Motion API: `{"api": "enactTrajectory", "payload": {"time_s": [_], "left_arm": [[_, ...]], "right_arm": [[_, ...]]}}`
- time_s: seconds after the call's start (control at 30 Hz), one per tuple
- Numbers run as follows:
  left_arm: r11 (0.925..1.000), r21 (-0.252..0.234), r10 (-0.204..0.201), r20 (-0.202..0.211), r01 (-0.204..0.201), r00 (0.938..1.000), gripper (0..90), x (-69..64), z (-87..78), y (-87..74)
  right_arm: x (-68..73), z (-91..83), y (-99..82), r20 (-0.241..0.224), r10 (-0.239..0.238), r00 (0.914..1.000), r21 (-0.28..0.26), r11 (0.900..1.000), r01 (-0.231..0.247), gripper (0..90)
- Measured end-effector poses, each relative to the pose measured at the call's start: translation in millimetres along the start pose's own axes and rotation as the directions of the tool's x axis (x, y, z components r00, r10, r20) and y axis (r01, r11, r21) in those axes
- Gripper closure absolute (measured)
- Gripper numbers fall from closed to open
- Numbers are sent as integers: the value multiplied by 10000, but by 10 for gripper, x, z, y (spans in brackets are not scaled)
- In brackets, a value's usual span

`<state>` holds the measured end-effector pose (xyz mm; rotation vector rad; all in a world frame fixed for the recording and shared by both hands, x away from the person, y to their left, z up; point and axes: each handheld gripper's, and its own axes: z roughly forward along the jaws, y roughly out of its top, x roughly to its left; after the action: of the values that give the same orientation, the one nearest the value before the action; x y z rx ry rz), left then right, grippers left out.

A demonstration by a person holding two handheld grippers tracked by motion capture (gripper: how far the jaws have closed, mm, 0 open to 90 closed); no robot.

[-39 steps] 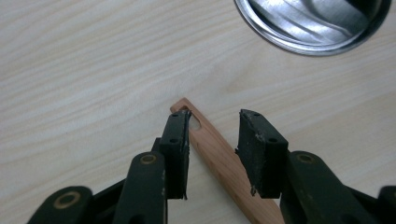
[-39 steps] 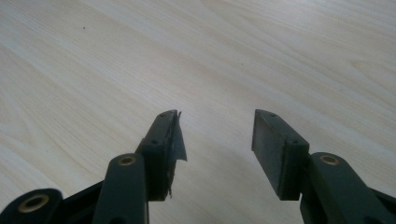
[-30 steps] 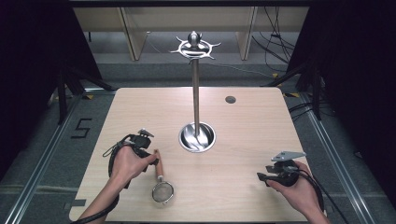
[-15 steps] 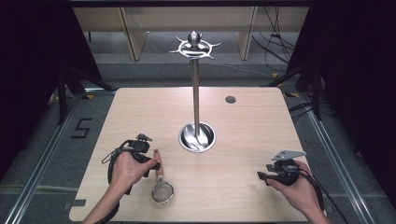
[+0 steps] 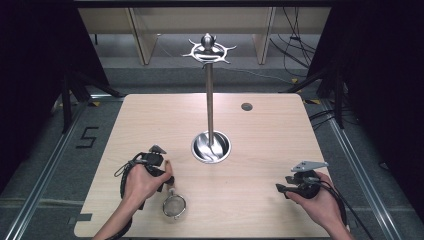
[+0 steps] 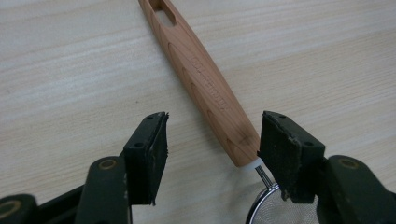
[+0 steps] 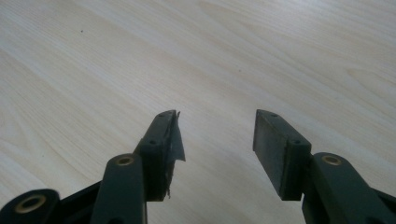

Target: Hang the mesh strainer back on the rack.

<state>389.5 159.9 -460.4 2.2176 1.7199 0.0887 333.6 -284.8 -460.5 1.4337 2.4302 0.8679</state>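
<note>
Left fingers spread over a strainer; right fingers open over bare surface.
Left gripper (image 6: 212,140): fingers have just been opening, the strainer (image 5: 173,199) handle lying loose between them, at seven o'clock from the stand (image 5: 210,107). Right gripper (image 7: 215,135): fingers apart, holding nothing, at four o'clock.

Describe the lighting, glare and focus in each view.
High view: table evenly lit, surroundings dark, glare in the stand's steel base. Left gripper view: strainer handle sharp, mesh softer. Right gripper view: bright, washed-out wood, near jaws slightly soft.
</note>
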Motion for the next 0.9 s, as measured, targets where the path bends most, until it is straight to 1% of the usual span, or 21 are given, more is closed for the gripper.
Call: {"api": "enactTrajectory", "payload": {"time_s": [0.03, 0.07, 0.1, 0.13, 0.17, 0.2, 0.23, 0.3, 0.33, 0.4, 0.43, 0.5, 0.53, 0.57, 0.6, 0.67, 0.7, 0.8, 0.83, 0.87, 0.9], "left_arm": [[10000, 60, 75, 22, -75, 10000, 413, -22, 4, -5], [10000, 60, 75, 22, -75, 10000, 413, -22, 4, -5], [9998, 97, 175, -32, -174, 9998, 414, -59, 23, -13], [9993, 162, 327, -6, -326, 9995, 415, -81, 38, -19], [9994, 203, 286, -35, -285, 9996, 415, -95, 56, -19], [9987, 354, 364, -51, -362, 9993, 413, -104, 79, -19], [9987, 382, 334, -101, -330, 9994, 412, -116, 97, -19], [9979, 502, 428, -167, -419, 9989, 412, -122, 120, -15], [9964, 644, 559, -125, -550, 9984, 412, -120, 119, -9], [9963, 673, 552, -145, -541, 9984, 415, -136, 140, 2], [9951, 762, 641, -197, -624, 9977, 415, -144, 155, 16], [9947, 817, 655, -293, -630, 9974, 417, -159, 176, 21], [9942, 905, 606, -323, -574, 9976, 428, -177, 193, 17], [9957, 922, 154, -318, -124, 9994, 434, -214, 201, 4], [9951, 970, 224, -405, -183, 9989, 446, -221, 212, 2], [9942, 1027, 360, -335, -324, 9988, 464, -222, 218, 2], [9938, 1046, 408, -292, -376, 9987, 475, -221, 217, 3], [9918, 1128, 633, -264, -600, 9976, 503, -212, 213, 8], [9870, 1200, 1085, -63, -1070, 9941, 510, -181, 223, 16], [9881, 1232, 903, 162, -916, 9958, 510, -190, 229, 10], [9846, 1281, 1243, -382, -1186, 9915, 515, -173, 210, 16]], "right_arm": [[17, 43, -17, 213, 59, 9998, -593, 9982, -47, 505], [17, 43, -17, 213, 59, 9998, -593, 9982, -47, 505], [9, 8, -1, 211, -124, 9997, -30, 9999, 125, 505], [4, 14, 1, 241, -237, 9994, -90, 9997, 239, 505], [-4, 37, -9, 331, -357, 9988, -281, 9989, 366, 505], [-8, 38, -8, 326, -386, 9987, -246, 9989, 394, 505], [20, 28, -4, 259, 5, 9997, -70, 10000, -3, 505], [14, 29, -4, 262, -69, 9996, -77, 9999, 71, 505], [-6, 36, -10, 317, -373, 9988, -194, 9991, 380, 505], [9, 26, -13, 279, -109, 9996, -132, 9998, 113, 505], [1, 30, -17, 265, -165, 9995, -142, 9998, 169, 505], [-4, 44, -23, 318, -269, 9991, -248, 9993, 277, 505], [12, 33, -27, 230, -121, 9997, -10, 9999, 121, 505], [9, 33, -27, 233, -173, 9996, -20, 9998, 174, 505], [10, 32, -26, 226, -155, 9996, -27, 9999, 156, 505], [2, 48, -32, 271, -296, 9992, -161, 9994, 301, 505], [12, 38, -27, 219, -102, 9997, -67, 9999, 104, 505], [19, 32, -33, 238, -55, 9997, 15, 10000, 54, 505], [10, 32, -34, 224, -192, 9996, -11, 9998, 193, 505], [10, 32, -34, 224, -192, 9996, -11, 9998, 193, 505], [14, 29, -36, 231, -95, 9997, 3, 10000, 95, 505]]}}
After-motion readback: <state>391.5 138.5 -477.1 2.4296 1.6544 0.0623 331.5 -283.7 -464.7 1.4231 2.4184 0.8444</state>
